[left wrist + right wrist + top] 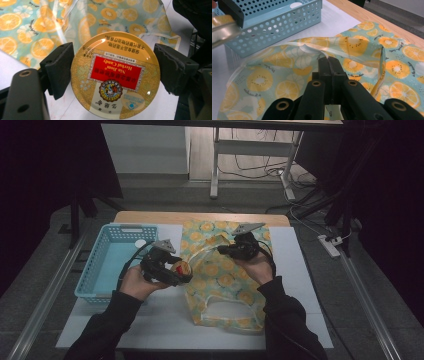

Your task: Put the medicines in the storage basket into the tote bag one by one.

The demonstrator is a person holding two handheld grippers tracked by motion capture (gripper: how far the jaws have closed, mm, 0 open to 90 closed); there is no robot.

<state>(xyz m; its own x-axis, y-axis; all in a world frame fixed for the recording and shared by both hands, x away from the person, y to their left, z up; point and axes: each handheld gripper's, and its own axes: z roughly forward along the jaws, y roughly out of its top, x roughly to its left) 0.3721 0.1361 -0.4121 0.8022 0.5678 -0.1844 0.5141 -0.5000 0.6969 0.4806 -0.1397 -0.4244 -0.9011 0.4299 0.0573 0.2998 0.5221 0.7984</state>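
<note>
At the left of the high view a pale blue perforated plastic basket (107, 262) sits on the white sheet (165, 320) that covers the light wooden table (200, 217); a small white round thing lies inside it near the far wall. Just right of the basket, left of centre, the left gripper (176, 271) clamps a round yellow metal candy tin with a red label (115, 75). In the left gripper view its two black pads press on opposite edges of the tin, holding it over the near edge of the bag. In the middle lies a thin plastic bag printed with orange and kiwi slices (222, 280), its handles toward the bottom of the frame. Upper right of centre, the right gripper (224, 249) has its jaws pinched tight on the bag's upper rim (322, 53), lifting it into a mouth.

The risks, as I judge them: the slick round tin could slip from the pads if tilted, and the thin film could slide out of the pinch, letting the mouth sag before the tin is in.

Beyond the table is a dim room with a grey floor, white desk legs, trailing cables and a power strip at right.
</note>
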